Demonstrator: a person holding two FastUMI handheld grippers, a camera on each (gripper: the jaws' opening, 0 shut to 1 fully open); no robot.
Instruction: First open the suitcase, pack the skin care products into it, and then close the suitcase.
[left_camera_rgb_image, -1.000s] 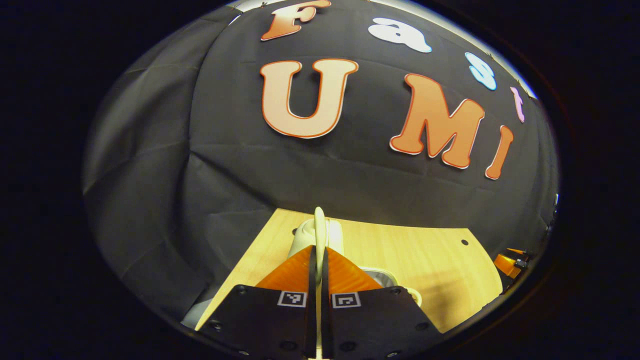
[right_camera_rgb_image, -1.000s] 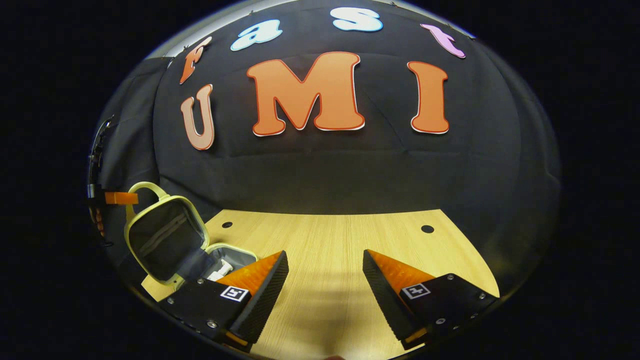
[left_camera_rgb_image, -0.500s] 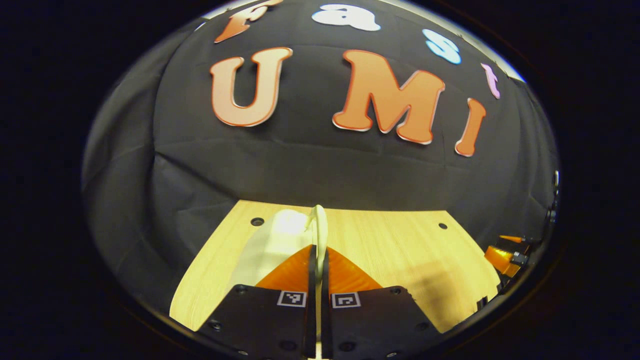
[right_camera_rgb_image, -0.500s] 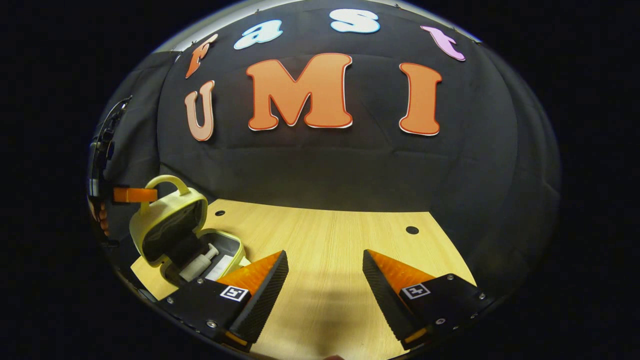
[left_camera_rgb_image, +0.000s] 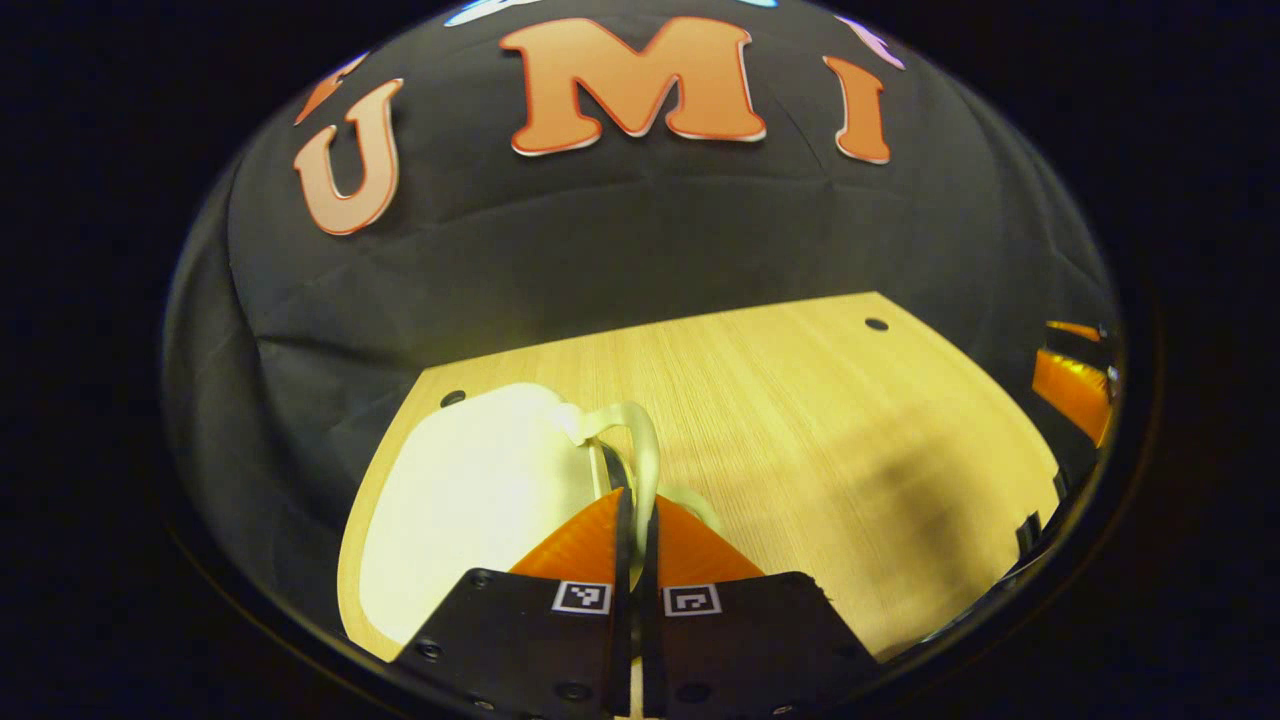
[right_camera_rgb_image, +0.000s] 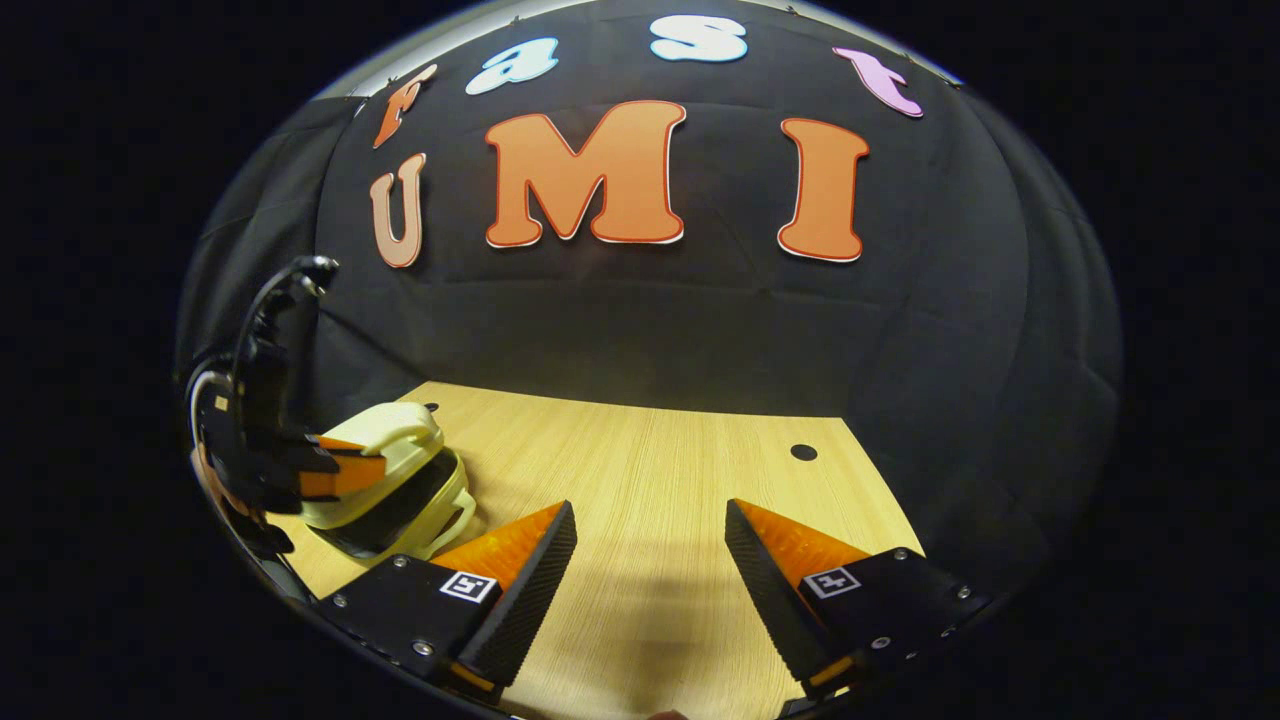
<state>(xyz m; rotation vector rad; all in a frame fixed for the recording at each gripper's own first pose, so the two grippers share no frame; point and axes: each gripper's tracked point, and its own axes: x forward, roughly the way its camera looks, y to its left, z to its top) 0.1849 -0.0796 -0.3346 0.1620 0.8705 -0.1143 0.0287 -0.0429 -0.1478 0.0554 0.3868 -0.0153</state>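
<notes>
A small pale-yellow suitcase (right_camera_rgb_image: 395, 470) lies at the left end of the wooden table (right_camera_rgb_image: 650, 480), its lid lowered almost onto the base with a narrow dark gap left. In the left gripper view the lid (left_camera_rgb_image: 470, 500) spreads out below and to the left, and its handle (left_camera_rgb_image: 640, 450) runs up between my fingers. My left gripper (left_camera_rgb_image: 634, 500) is shut on that handle; it also shows beside the case in the right gripper view as the left gripper (right_camera_rgb_image: 340, 470). My right gripper (right_camera_rgb_image: 650, 520) hovers open over bare table, nothing between its fingers. The contents are hidden.
Black cloth walls close off the back and sides of the table. Small dark holes (right_camera_rgb_image: 803, 452) mark the tabletop near its far corners. The right gripper (left_camera_rgb_image: 1075, 380) shows at the far right edge of the left gripper view.
The lid has swung down from upright to nearly flat, carried by my left gripper on the handle. The bottles inside are now covered. My right gripper has barely moved.
</notes>
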